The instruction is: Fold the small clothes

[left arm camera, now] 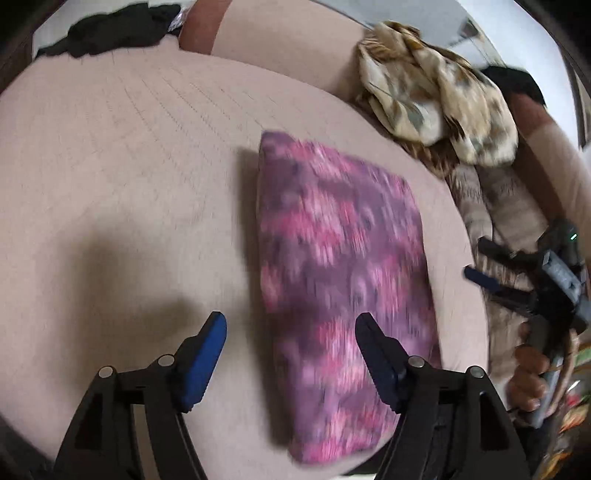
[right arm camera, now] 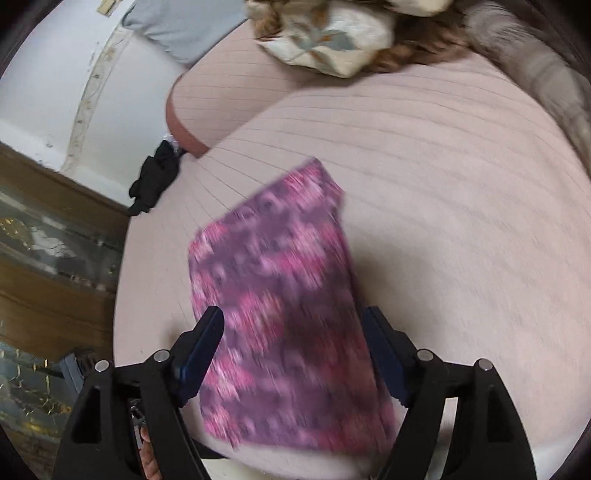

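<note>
Nearest to me, the left gripper stood released, its blue pads spread wide with nothing between them, one finger over bare sheet and the other over the near part of the folded purple-and-pink cloth. The right gripper was released too, jaws wide and straddling that same cloth from above, the pads not pressing on it. The cloth itself lay flat on the pale pink bedsheet as a neat rectangle, edges roughly squared, though everything was smeared with motion blur.

That looked to me like a fold just about finished. To do it well from there, I'd have said: lift both grippers straight clear so no pad snags a layer and drags the top fold open, then check the corners sit flush.

Further off, at the right edge of the sheet, the crumpled beige floral garment sat in a heap, likely the next piece. Farthest away, a dark black garment lay at the bed's far edge.
</note>
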`<state>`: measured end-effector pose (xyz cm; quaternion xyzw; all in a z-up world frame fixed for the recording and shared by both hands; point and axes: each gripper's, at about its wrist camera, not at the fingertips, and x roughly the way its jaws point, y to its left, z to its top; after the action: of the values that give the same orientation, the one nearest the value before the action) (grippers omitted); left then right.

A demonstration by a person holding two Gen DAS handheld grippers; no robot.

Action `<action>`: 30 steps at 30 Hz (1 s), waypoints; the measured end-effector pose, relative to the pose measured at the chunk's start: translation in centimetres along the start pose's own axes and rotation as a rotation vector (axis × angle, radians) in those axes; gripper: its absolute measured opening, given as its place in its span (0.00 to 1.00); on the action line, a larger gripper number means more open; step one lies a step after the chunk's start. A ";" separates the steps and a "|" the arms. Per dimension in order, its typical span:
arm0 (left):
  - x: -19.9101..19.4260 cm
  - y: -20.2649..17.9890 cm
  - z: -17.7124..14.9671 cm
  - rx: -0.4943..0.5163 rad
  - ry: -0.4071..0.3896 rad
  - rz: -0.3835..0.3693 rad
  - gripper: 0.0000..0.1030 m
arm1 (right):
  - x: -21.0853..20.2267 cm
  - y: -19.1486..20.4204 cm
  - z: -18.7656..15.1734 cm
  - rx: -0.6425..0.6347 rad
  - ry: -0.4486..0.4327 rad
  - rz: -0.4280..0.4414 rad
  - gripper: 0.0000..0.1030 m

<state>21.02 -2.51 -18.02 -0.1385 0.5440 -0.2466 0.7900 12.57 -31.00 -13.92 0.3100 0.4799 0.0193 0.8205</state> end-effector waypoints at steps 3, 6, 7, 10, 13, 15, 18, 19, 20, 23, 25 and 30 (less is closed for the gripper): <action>2.3 1.2 3.9 -0.085 0.001 -0.013 0.74 | 3.5 0.0 3.9 0.008 0.032 0.010 0.75; 4.9 1.7 6.6 -0.115 0.018 -0.048 0.74 | 6.7 -0.6 5.9 -0.007 0.048 -0.067 0.75; 6.0 1.9 7.2 -0.123 0.029 -0.076 0.74 | 7.6 -1.0 6.1 -0.003 0.039 -0.075 0.74; 8.1 2.0 7.9 -0.119 0.047 -0.131 0.75 | 9.6 -2.2 6.1 0.016 0.082 -0.063 0.67; 9.0 3.1 7.8 -0.171 0.042 -0.197 0.75 | 11.2 -3.1 6.4 0.058 0.142 -0.020 0.45; 8.9 2.8 7.8 -0.180 0.036 -0.197 0.64 | 12.1 -3.9 6.2 0.102 0.176 0.024 0.40; 8.4 1.8 7.7 -0.145 0.037 -0.174 0.39 | 12.3 -3.6 6.0 0.091 0.176 0.018 0.20; 7.7 1.6 7.8 -0.143 0.039 -0.187 0.35 | 12.3 -3.6 6.0 0.093 0.171 0.020 0.17; 7.2 1.6 7.9 -0.146 0.039 -0.198 0.34 | 12.1 -3.3 5.8 0.091 0.161 0.016 0.16; 4.2 2.1 8.2 -0.149 0.037 -0.218 0.33 | 11.1 -1.3 5.6 0.053 0.116 0.019 0.14; 1.6 3.1 8.2 -0.155 0.018 -0.236 0.32 | 9.8 1.0 5.4 0.018 0.080 0.053 0.14; -4.5 5.9 11.4 -0.144 -0.081 -0.209 0.32 | 9.1 7.1 6.3 -0.026 0.058 0.159 0.14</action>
<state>31.70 4.35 -13.12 -0.2608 0.5106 -0.2822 0.7692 24.38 -25.40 -15.00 0.3360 0.4771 0.0997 0.8060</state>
